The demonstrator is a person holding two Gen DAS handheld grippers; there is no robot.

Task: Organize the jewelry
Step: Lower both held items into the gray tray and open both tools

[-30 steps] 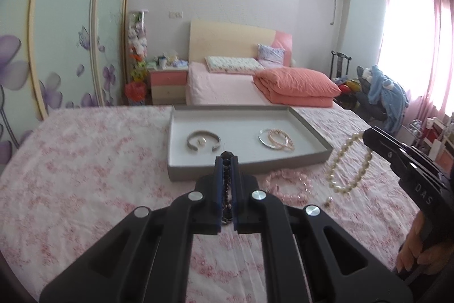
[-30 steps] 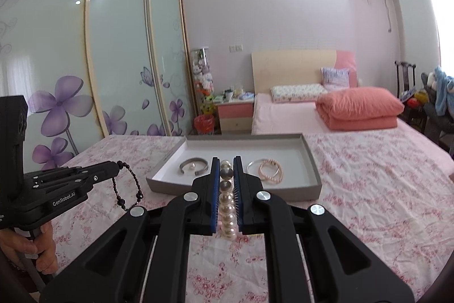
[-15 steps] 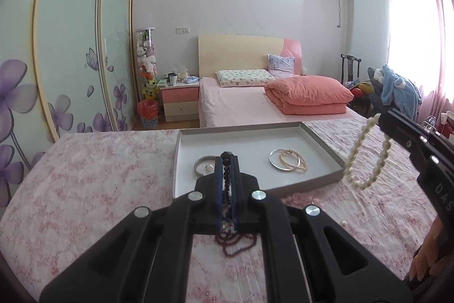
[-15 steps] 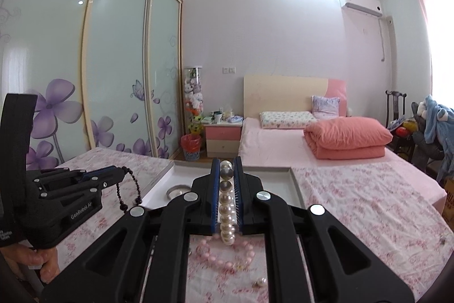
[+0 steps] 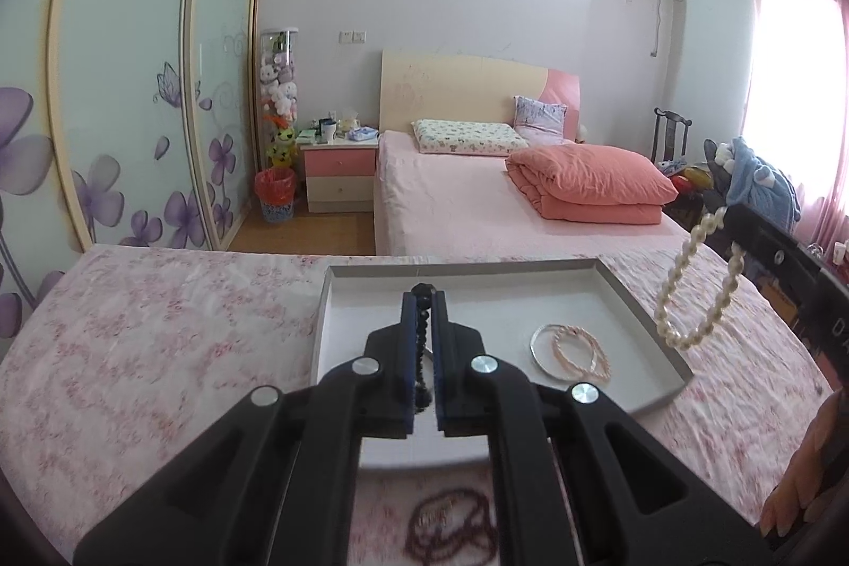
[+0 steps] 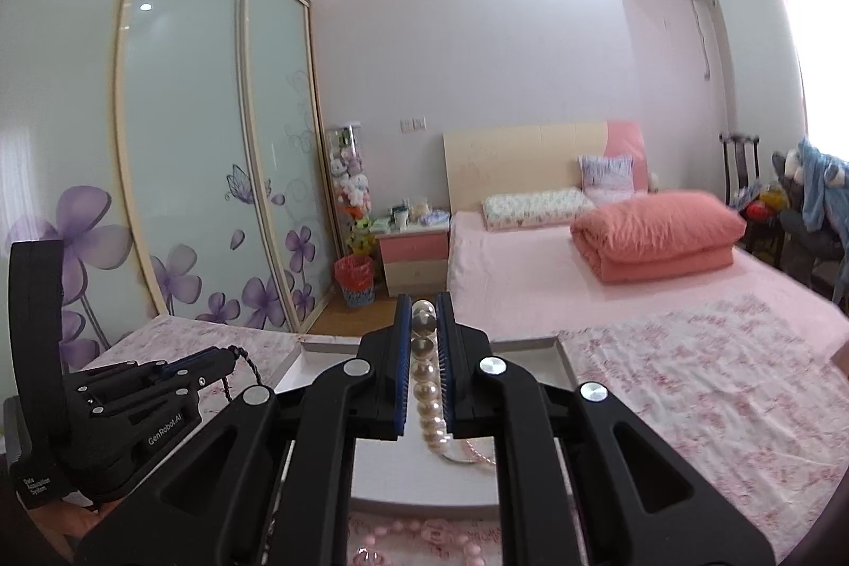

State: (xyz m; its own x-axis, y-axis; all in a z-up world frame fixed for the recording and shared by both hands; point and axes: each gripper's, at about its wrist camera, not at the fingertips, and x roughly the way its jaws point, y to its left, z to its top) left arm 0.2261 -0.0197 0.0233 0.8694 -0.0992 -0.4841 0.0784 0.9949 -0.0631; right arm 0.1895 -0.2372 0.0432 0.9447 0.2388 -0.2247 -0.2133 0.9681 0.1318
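Note:
My left gripper (image 5: 423,301) is shut on a dark bead bracelet (image 5: 422,354) and holds it above the grey tray (image 5: 626,295); it also shows in the right wrist view (image 6: 223,359). My right gripper (image 6: 424,306) is shut on a white pearl necklace (image 6: 427,396), which hangs in a loop over the tray's right rim in the left wrist view (image 5: 690,295). A silver bangle and a pink bead bracelet (image 5: 575,351) lie in the tray. A pink bead bracelet (image 6: 419,531) lies on the floral cloth in front of the tray.
A dark red bead string (image 5: 451,529) lies on the floral cloth (image 5: 132,354) below my left gripper. Behind the tray stands a bed (image 5: 477,205) with a folded orange quilt, a nightstand (image 5: 339,173) and sliding wardrobe doors at left.
Both grippers have risen and moved forward over the tray with their jewelry. The pearl necklace has been lifted off the cloth and now hangs free.

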